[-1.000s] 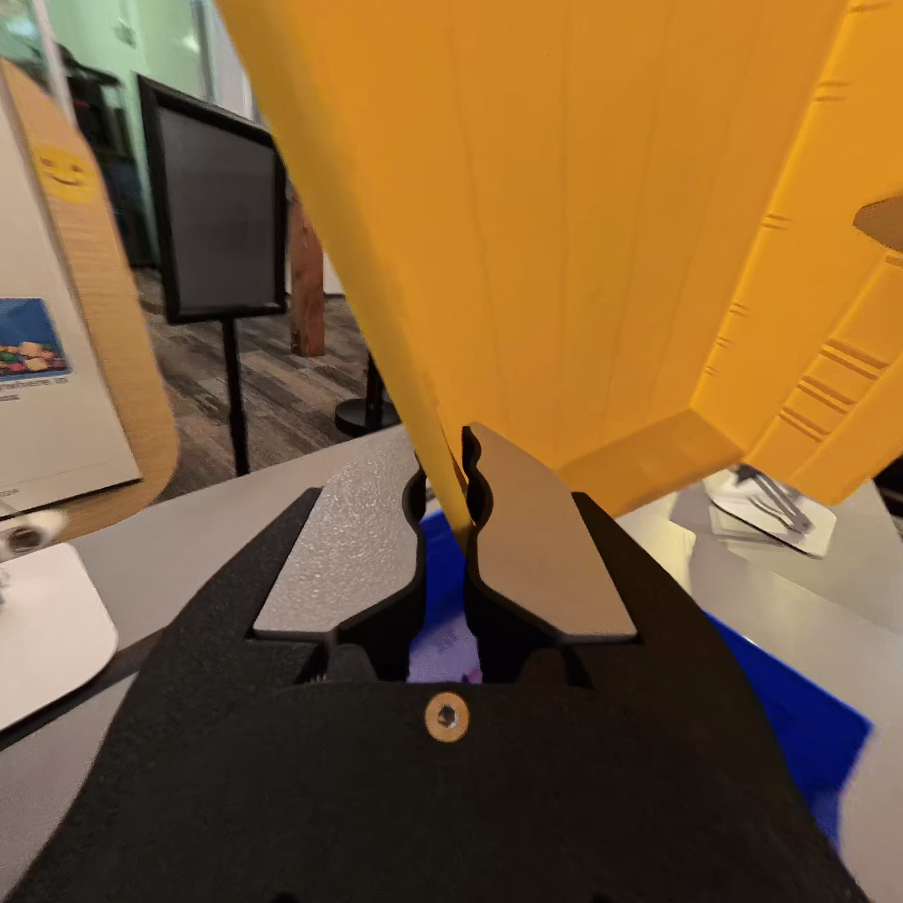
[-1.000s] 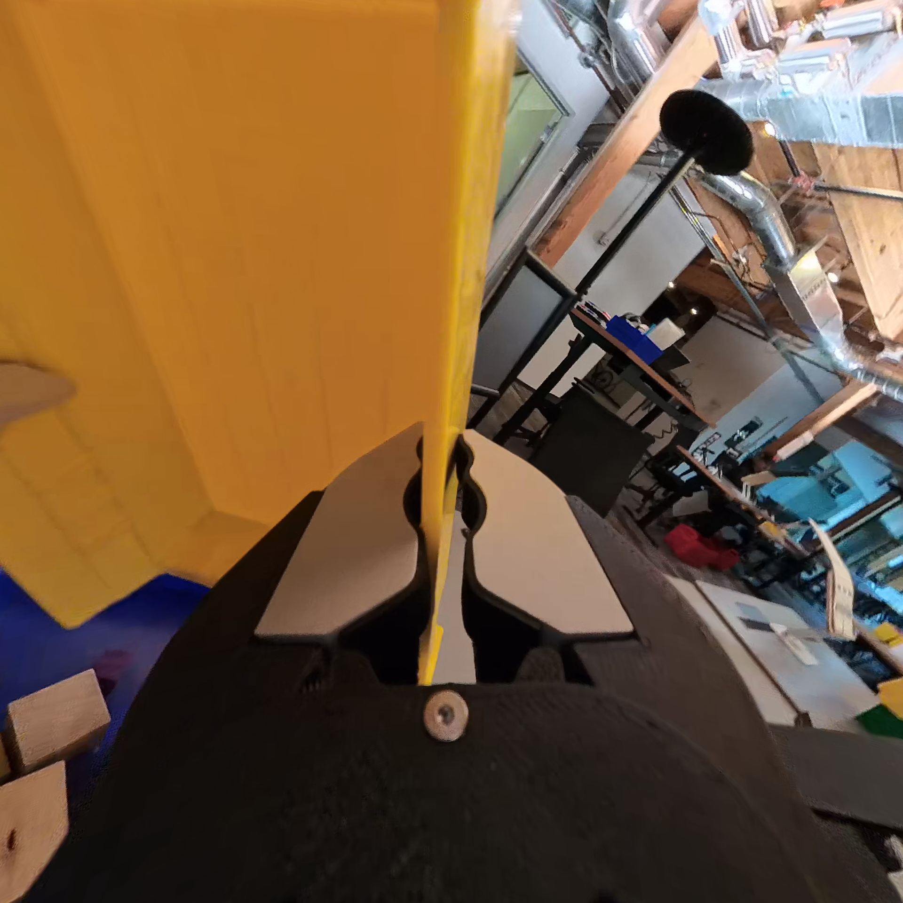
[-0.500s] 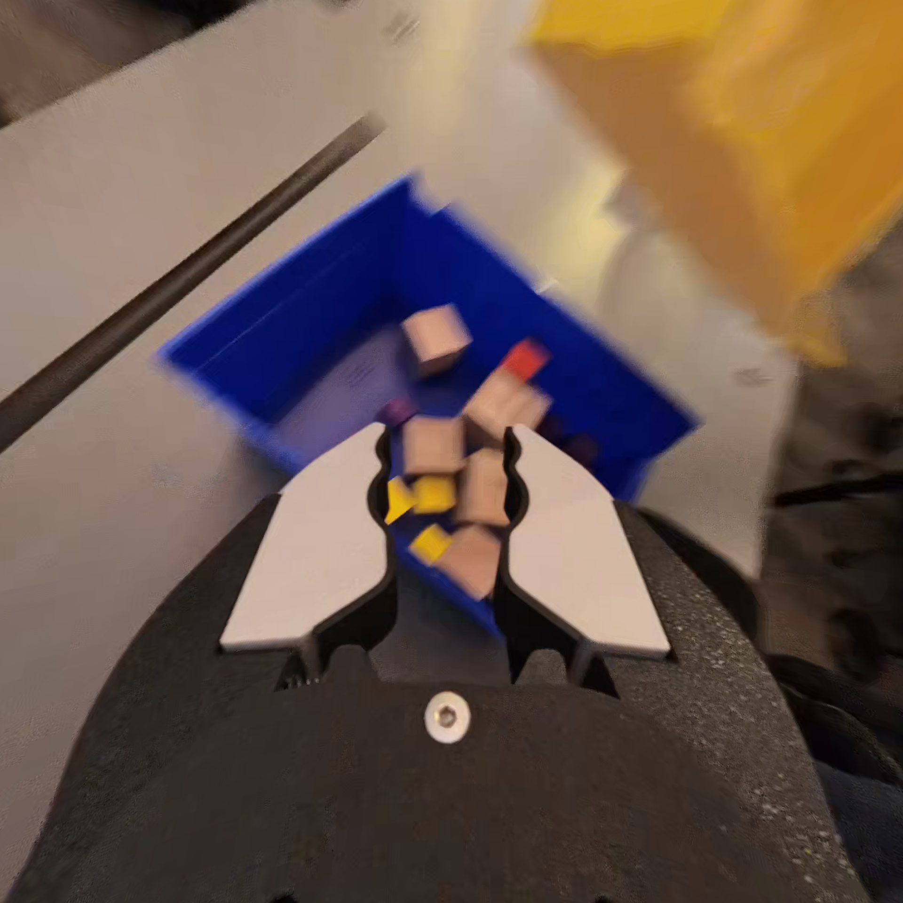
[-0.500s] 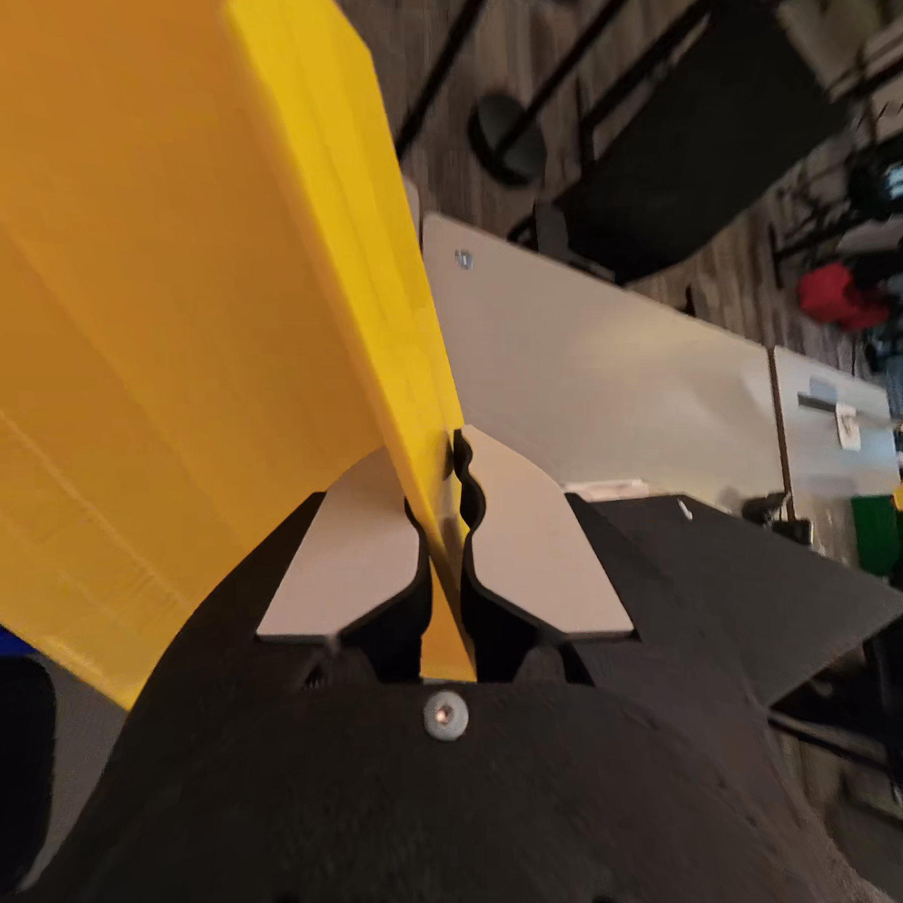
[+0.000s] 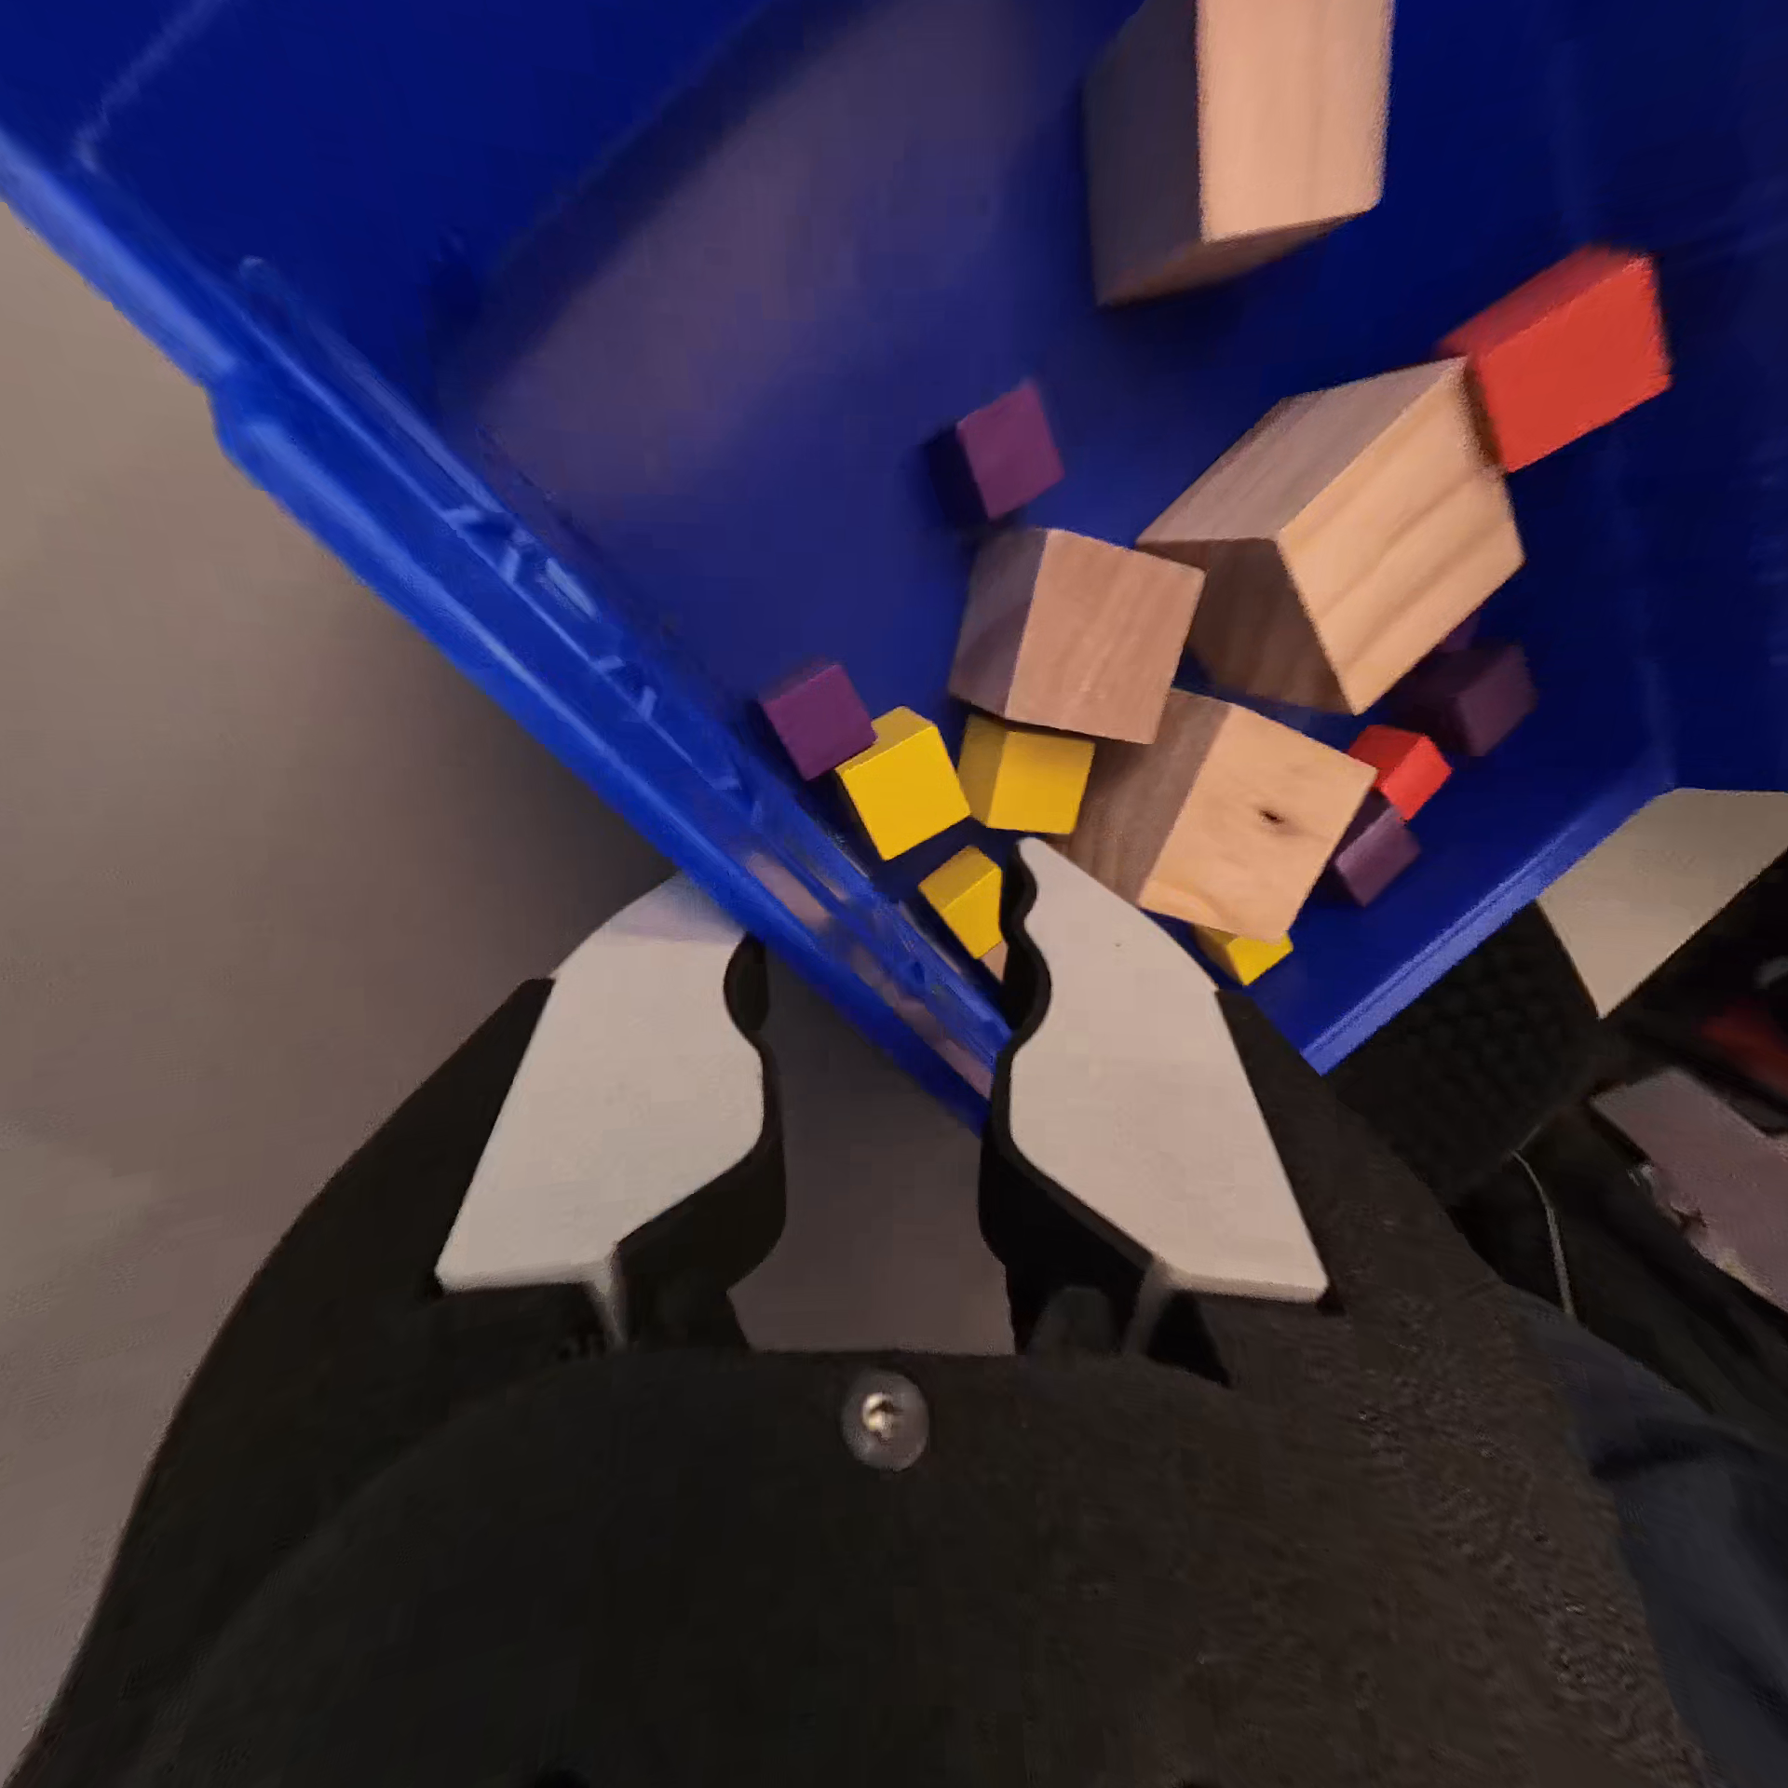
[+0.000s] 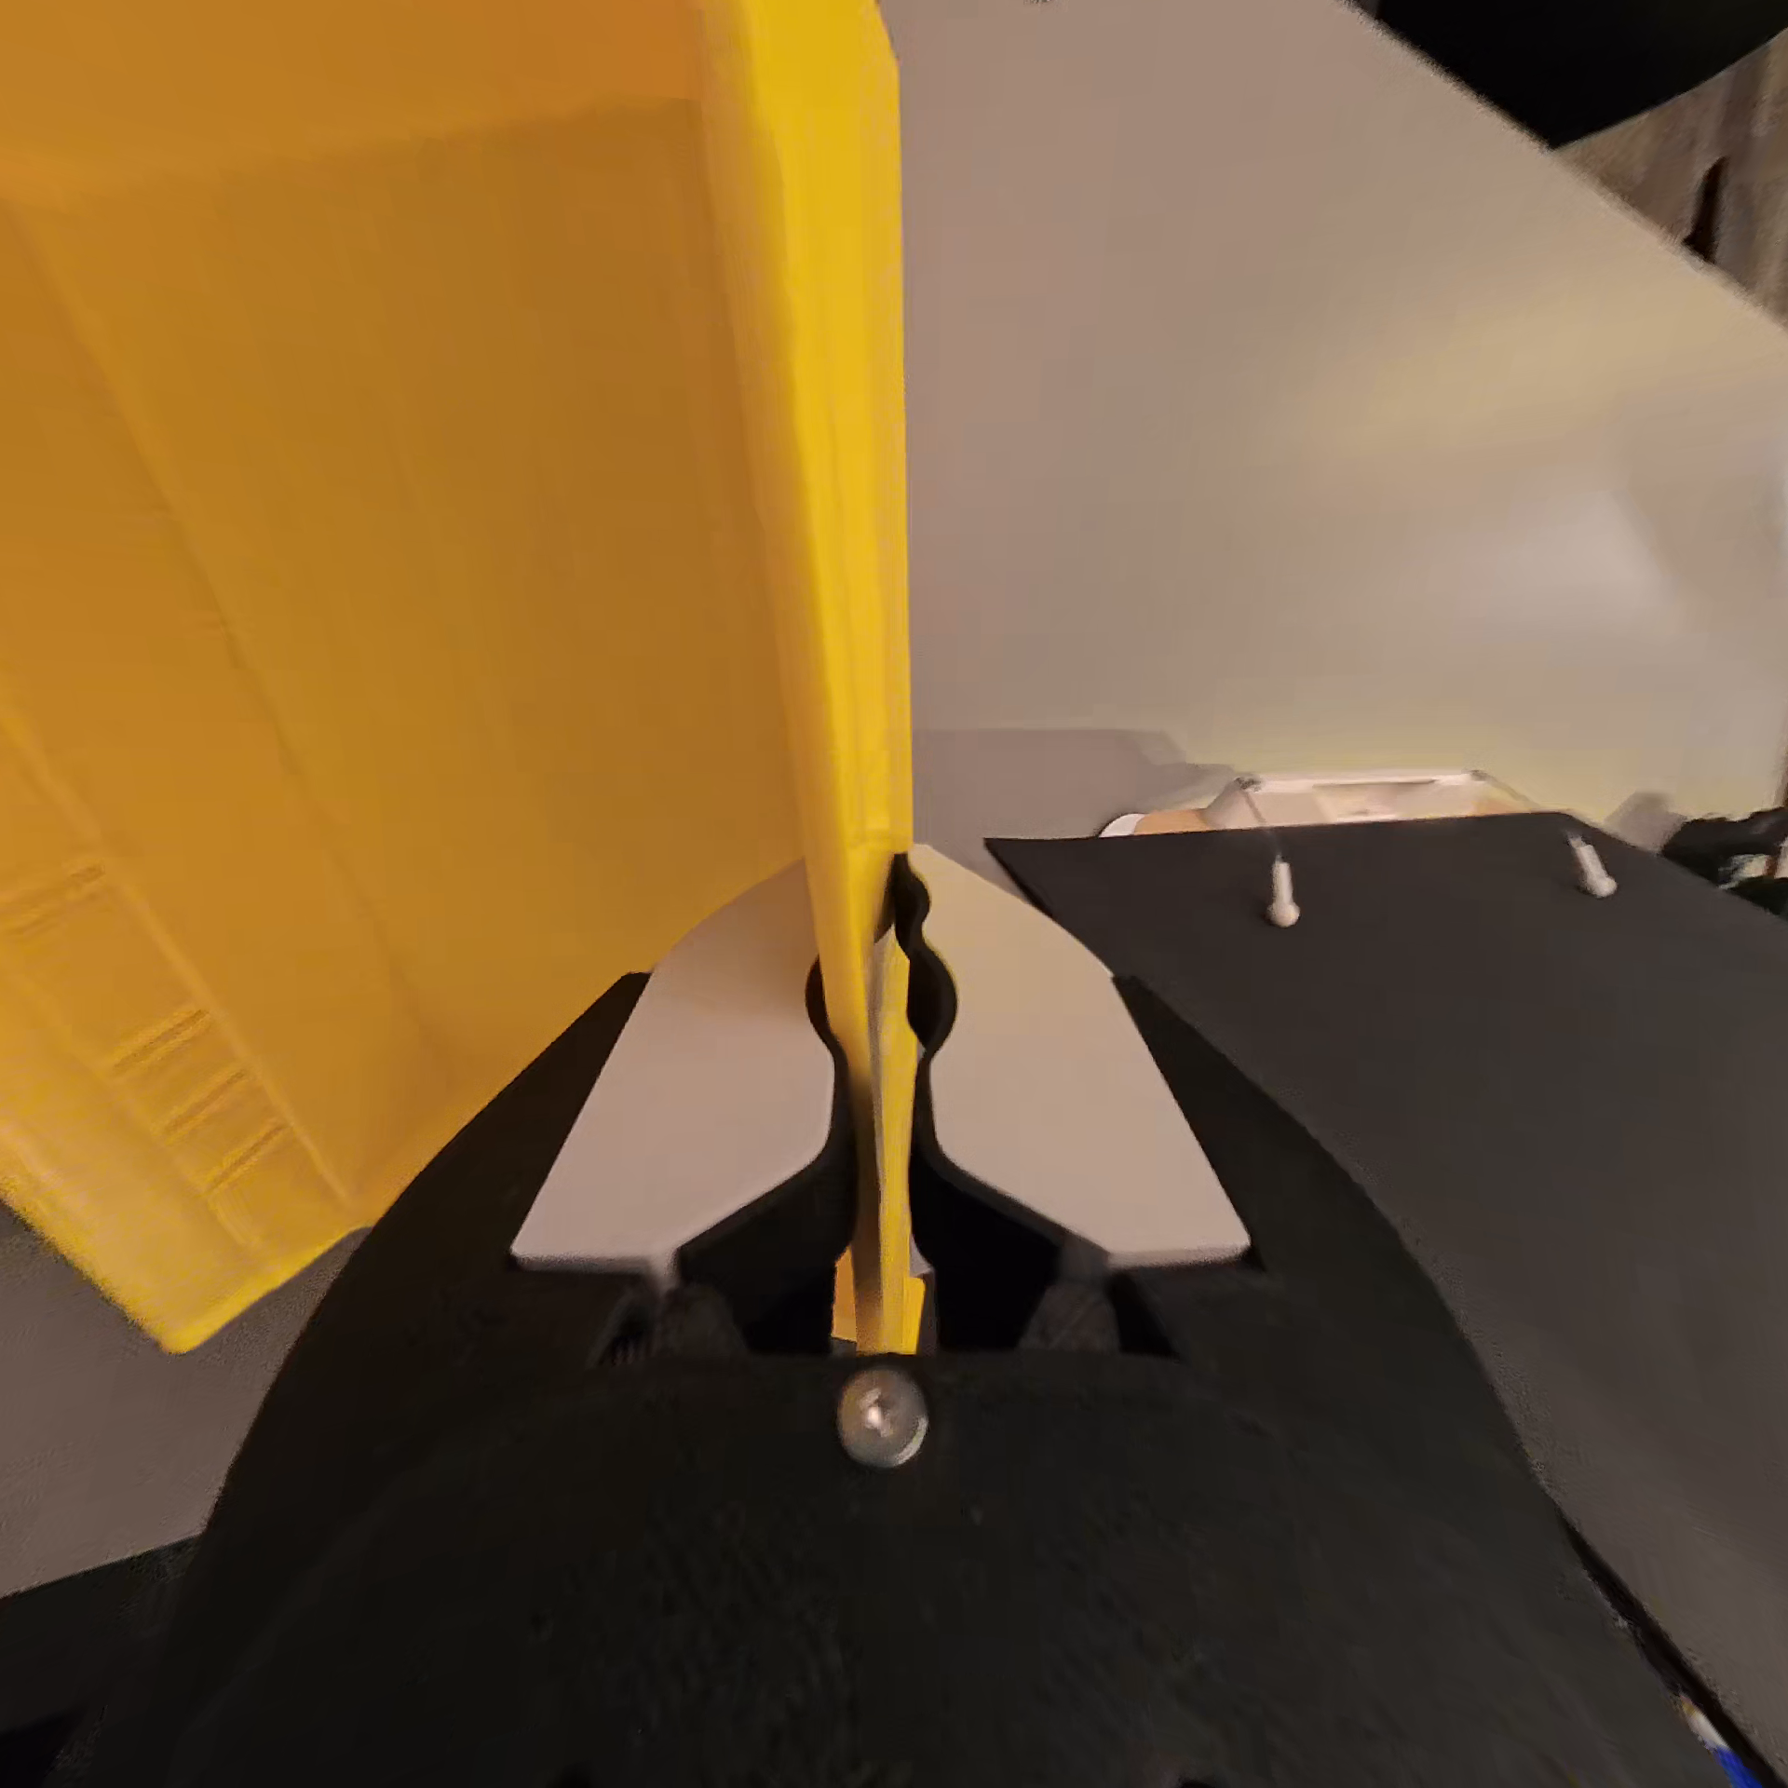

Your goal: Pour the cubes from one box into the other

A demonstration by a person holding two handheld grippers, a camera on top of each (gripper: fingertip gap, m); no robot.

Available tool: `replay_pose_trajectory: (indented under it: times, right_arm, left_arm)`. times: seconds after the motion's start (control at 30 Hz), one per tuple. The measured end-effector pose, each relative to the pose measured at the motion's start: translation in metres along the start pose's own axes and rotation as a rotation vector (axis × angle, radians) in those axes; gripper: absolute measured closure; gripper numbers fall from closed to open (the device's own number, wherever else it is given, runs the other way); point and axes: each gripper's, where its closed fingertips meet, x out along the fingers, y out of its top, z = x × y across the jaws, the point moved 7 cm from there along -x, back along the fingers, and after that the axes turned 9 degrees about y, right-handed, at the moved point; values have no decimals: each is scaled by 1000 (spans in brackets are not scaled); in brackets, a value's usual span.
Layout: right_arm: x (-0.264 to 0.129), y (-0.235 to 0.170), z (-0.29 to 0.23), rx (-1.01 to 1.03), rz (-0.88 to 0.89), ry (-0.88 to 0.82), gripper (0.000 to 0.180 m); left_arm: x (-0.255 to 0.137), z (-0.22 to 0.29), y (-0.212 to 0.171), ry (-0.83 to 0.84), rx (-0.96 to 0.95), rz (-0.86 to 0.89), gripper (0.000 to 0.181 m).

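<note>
Cubes (image 5: 1074, 634), wood, yellow, purple and red, sit jumbled in the blue box (image 5: 600, 290); left gripper (image 5: 880, 929) gapes astride its rim, right gripper (image 6: 871, 929) pinches the yellow box (image 6: 387, 542) wall.

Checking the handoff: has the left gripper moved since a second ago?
Yes. The left gripper let go of the yellow box and now straddles the blue box rim, open.

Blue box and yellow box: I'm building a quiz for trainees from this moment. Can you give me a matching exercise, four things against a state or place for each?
Things:
1. blue box
2. yellow box
3. left gripper
4. large red cube

States:
A. open, fingers astride a blue rim
B. gripped at its wall by the right gripper
C. holds wooden, yellow, purple and red cubes
D. lies against a wooden cube

Pairs: 1-C, 2-B, 3-A, 4-D
</note>
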Motion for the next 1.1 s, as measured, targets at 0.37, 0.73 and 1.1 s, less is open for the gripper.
replay_pose_trajectory:
  times: [0.37,0.73,1.1]
  right_arm:
    - [48,-23,0,207,-225,333,170]
    - [95,-9,-65,285,-330,633,166]
    - [130,39,-167,260,-342,852,166]
  left_arm:
    - [8,-16,6,-53,-130,-333,166]
    - [-20,-116,-71,57,-174,-431,173]
    - [-57,-250,-186,74,-356,-424,173]
